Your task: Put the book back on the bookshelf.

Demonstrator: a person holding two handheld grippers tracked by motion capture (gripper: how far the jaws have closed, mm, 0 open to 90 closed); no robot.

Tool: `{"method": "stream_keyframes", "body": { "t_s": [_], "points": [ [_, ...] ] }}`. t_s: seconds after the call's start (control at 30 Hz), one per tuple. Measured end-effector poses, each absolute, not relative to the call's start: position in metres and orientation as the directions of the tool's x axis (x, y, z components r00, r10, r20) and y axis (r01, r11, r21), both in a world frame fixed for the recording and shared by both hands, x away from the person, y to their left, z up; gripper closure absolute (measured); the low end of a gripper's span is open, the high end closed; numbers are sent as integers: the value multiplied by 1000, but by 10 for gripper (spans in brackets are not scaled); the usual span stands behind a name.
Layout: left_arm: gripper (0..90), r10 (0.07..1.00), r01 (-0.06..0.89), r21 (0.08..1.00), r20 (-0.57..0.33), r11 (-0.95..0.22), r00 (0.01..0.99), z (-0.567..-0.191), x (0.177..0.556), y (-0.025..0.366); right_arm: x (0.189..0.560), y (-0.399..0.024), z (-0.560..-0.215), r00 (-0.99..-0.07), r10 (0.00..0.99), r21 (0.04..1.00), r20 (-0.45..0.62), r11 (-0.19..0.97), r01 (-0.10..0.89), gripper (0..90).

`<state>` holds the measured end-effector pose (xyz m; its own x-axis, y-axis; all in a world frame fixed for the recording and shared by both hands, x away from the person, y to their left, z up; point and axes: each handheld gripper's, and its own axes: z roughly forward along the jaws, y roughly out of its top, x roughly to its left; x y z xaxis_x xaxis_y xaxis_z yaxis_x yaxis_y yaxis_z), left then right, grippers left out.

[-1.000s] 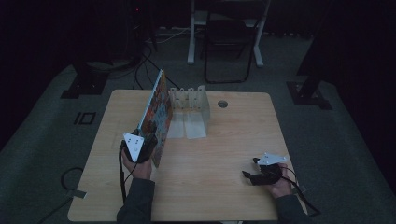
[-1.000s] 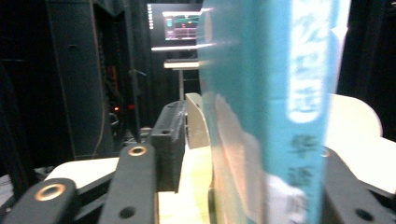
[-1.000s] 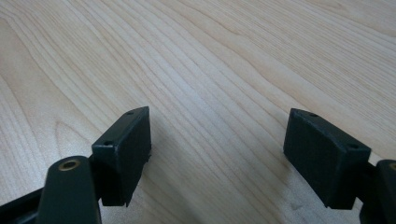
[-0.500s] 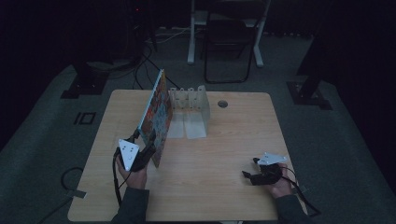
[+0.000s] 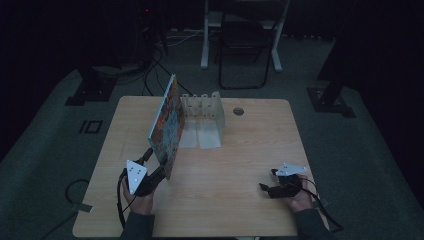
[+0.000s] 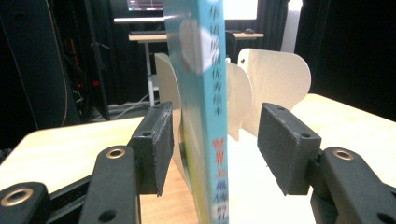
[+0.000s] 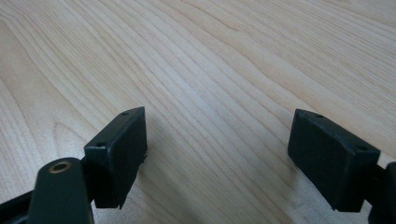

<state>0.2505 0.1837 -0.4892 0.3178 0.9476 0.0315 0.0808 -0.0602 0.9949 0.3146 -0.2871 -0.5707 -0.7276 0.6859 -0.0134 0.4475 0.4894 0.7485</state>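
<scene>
Book [image 5: 166, 120]: thin, stiff, upright on edge, left slot of rack [image 5: 206, 106], table [image 5: 240, 200] rear-left. Likely light, glossy, tippy; best pinched low across spine. Left gripper [image 6: 212, 149]: just been opening, jaws straddling spine, pads clear. Right gripper [image 7: 233, 158]: spread, empty, above bare table.

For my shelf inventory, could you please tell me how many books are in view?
1: a thin colourful picture book stands upright in the white divider rack, at its left end; none seems hidden.
</scene>
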Motion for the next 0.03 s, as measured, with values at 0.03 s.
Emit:
{"method": "stream_keyframes", "body": {
  "t_s": [0.03],
  "points": [
    [459,948,86,994,30,-61,318,-490,250,184,315,-287,-571,-728,686,748,-11,488,449,192]
  ]
}}
